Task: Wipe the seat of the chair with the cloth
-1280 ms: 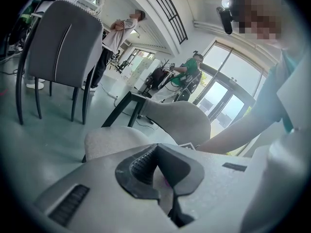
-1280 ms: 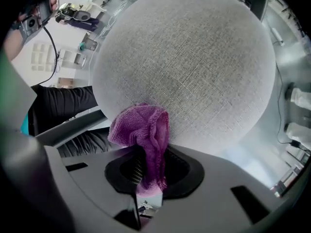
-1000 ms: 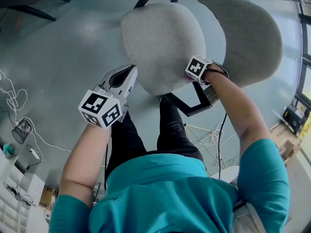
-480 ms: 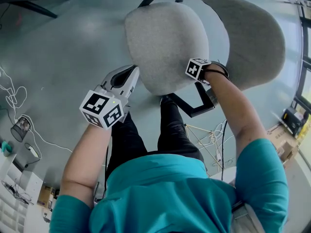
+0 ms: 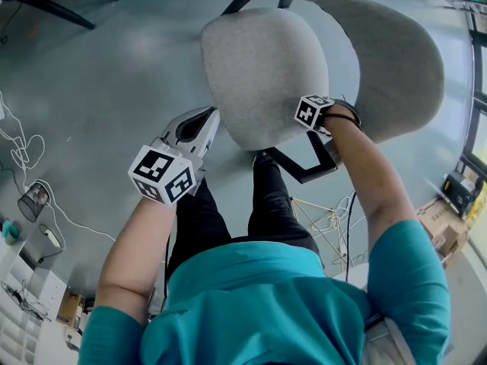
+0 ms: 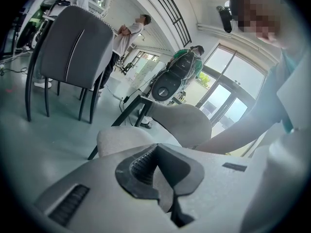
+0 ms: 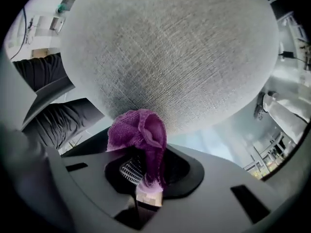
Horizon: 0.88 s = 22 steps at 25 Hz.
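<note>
The grey fabric chair seat (image 5: 259,67) lies below me, its backrest (image 5: 388,52) to the right. My right gripper (image 5: 304,124) is at the seat's near right edge, with its marker cube on top and its jaws hidden in the head view. In the right gripper view it (image 7: 146,166) is shut on a purple cloth (image 7: 140,132), and the bunched cloth touches the seat's weave (image 7: 170,57). My left gripper (image 5: 207,119) hangs left of the seat over the floor, apart from it. Its jaws (image 6: 160,181) stand together with nothing between them.
The chair's black frame (image 5: 304,166) juts out under the seat by my legs (image 5: 221,211). Cables (image 5: 23,154) trail over the grey floor at left. A second grey chair (image 6: 73,47) and people stand farther off in the left gripper view.
The right gripper with the cloth has edged slightly toward the seat's near right rim. The left gripper has sunk a little and stays shut.
</note>
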### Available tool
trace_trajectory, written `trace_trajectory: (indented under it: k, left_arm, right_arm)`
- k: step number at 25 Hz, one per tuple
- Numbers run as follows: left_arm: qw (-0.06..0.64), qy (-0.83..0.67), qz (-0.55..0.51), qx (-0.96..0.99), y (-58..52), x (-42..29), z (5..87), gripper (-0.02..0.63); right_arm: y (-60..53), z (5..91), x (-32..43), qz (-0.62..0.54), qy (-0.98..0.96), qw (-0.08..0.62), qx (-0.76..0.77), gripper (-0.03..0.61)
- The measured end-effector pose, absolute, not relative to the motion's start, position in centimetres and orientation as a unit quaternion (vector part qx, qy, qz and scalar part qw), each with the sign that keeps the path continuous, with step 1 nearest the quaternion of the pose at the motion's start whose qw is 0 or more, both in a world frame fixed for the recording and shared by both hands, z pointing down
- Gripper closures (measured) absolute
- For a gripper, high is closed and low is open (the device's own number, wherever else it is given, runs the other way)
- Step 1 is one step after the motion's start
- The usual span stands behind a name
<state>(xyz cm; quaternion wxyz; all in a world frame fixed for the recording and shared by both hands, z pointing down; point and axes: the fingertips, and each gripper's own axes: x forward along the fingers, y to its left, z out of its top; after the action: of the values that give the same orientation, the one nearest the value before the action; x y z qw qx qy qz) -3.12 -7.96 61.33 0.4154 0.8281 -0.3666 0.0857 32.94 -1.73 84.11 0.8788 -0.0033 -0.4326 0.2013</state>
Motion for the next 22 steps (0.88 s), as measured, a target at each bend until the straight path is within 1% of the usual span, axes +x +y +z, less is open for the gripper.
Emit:
trace_trajectory:
  k: [4,7,13,18,22]
  left_arm:
    - [0.405,-0.368,0.090,0.832,-7.5,-3.8,59.5,0.618]
    - [0.395,-0.371,0.090,0.835,-7.4,-4.2,57.6,0.618]
    - [0.370,-0.374,0.083,0.846,-7.1,-4.1,51.2,0.618]
    - [0.341,-0.377,0.072,0.858,-7.2,-3.9,44.1,0.618]
    - [0.319,-0.372,0.063,0.869,-5.9,-3.1,37.7,0.618]
  right_arm:
    - [-3.2,82.2,30.5,0.219,-0.497,0.838,0.052,0.509]
    - [-5.2,79.9,28.1,0.239,-0.555,0.789,0.109,0.509]
    - [-7.6,71.8,25.3,0.257,-0.631,0.701,0.208,0.509]
    - [-8.6,63.8,21.0,0.309,-0.731,0.548,0.264,0.509]
    - [-7.9,56.5,20.0,0.331,-0.762,0.465,0.306,0.509]
